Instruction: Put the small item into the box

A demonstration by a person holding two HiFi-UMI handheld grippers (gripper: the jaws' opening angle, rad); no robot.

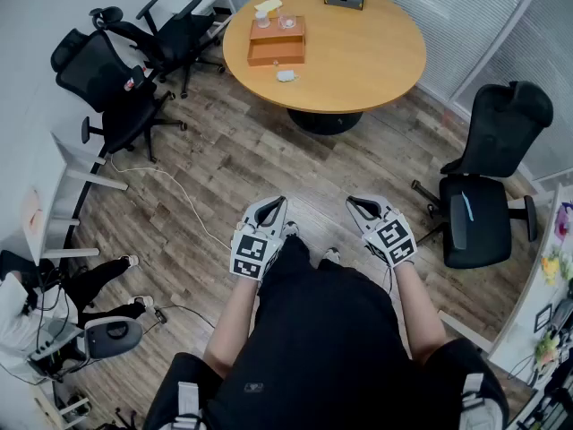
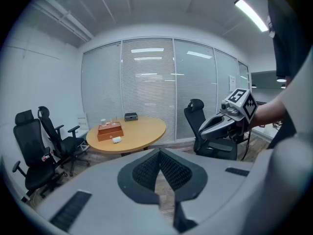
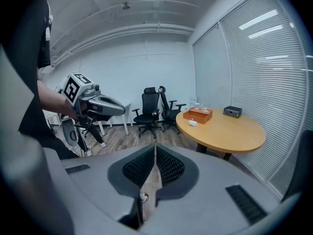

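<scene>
**Small item** [image 1: 286, 75]: white, lying on the round worktop [image 1: 376, 61], just in front of the box and apart from it. It is not inside and nothing touches it.

**Box** [image 1: 277, 41]: brown wood, apparently open at the top. A few pale things stand at its far end, too small to name.

**Left gripper** [image 1: 276, 202]: held at the person's waist, fingers pressed together with nothing between them.

**Right gripper** [image 1: 358, 204]: level beside the left, fingers likewise pressed together on nothing.

**Position:** both grippers are well apart from the worktop, with bare wooden floor [image 1: 233, 164] between.

**Step in hand (judged):** the approach; no pickup has begun.

**Next move calls for:**
- Walk up to the worktop.
- Spread the fingers of one gripper and lower them astride the small item.
- Pinch it and lift it over the box's near wall.
- Keep clear of the things already there.
</scene>
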